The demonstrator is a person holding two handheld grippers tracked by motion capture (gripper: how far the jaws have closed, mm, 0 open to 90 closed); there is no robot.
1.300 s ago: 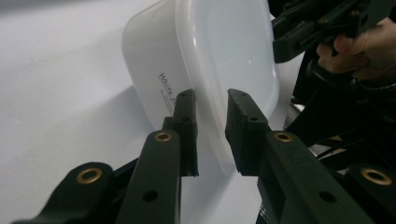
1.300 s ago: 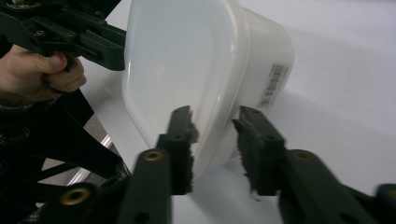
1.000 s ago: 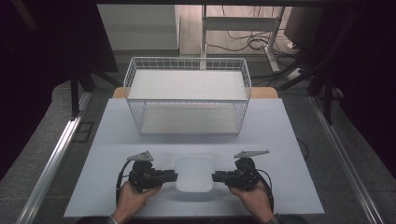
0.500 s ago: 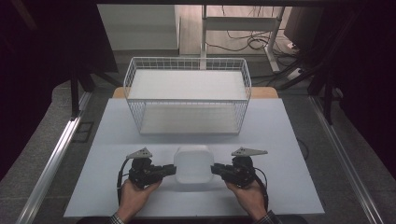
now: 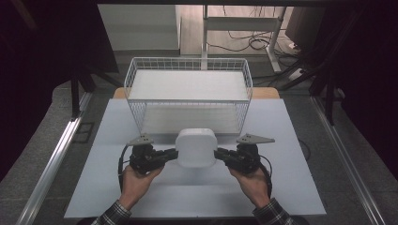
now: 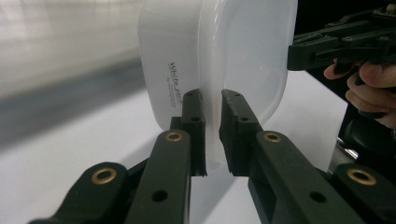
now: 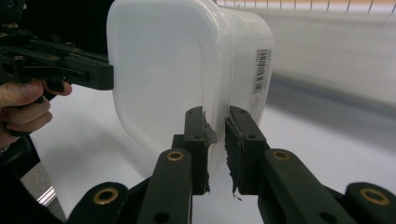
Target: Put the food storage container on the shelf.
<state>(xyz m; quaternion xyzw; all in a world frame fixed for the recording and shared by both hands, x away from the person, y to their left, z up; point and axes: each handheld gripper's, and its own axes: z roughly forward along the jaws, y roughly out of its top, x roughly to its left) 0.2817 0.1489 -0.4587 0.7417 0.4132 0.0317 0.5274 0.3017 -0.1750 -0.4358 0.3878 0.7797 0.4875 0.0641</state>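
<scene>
Two grippers share one load: a white lidded plastic container point(image 5: 196, 147), held clear of the white table point(image 5: 291, 187), just in front of the wire basket point(image 5: 187, 93).

Left side: left gripper point(image 5: 171, 154) pinches the container's left rim. In the left gripper view its jaws are closed down on the thin projecting lip point(image 6: 212, 135) where lid meets tub, with only the flange between the pads. Container point(image 6: 219, 60) sits tilted in that view, printed wall to one side, lid face to the other.

Centre: container reads as translucent thin-walled polypropylene. Judged light, probably empty, though the contents cannot be told for certain. Walls likely flex if squeezed; surface smooth and glossy, so slippery against hard jaws. Not fragile in the breakable sense, but the lid could pop if the rim is twisted.

Right side: right gripper point(image 5: 219, 155) nips the opposite rim. In the right gripper view the jaws are likewise clamped on the lip point(image 7: 219, 135), barcode label point(image 7: 259, 70) on the tub wall beyond.

Judgement: the rim flange is the correct hold, being the stiffest part and giving the pads an edge to bite. Keep both grips level and moving together; uneven pull would rotate the box about the two pinch points or peel the lid.
</scene>
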